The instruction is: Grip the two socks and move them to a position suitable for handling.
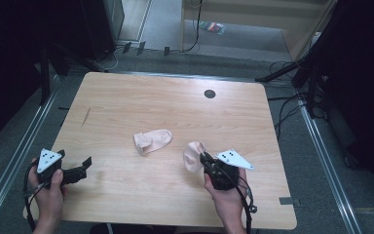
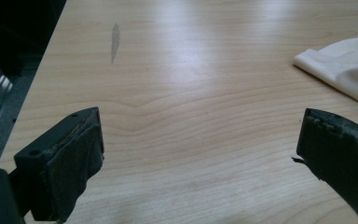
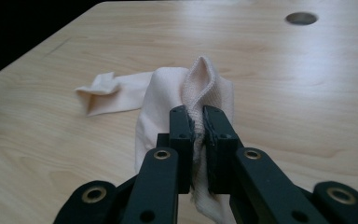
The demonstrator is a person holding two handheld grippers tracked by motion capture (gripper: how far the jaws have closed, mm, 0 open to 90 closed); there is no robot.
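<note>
Right gripper (image 3: 198,122) pinches only the sock (image 3: 200,86) cuff edge (thin bite), so it may slip out if lifted fast. Left gripper (image 2: 200,154) hangs wide open, empty; other sock (image 1: 152,141) lies apart.

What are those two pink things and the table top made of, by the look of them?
The pinched sock looks like soft knitted fabric, matte, with a ribbed cuff rising above the right gripper and its shut jaws. The other sock seems the same pale pink cloth, lying limp. The table looks like light wood or wood-grain laminate, smooth with a slight sheen.
</note>
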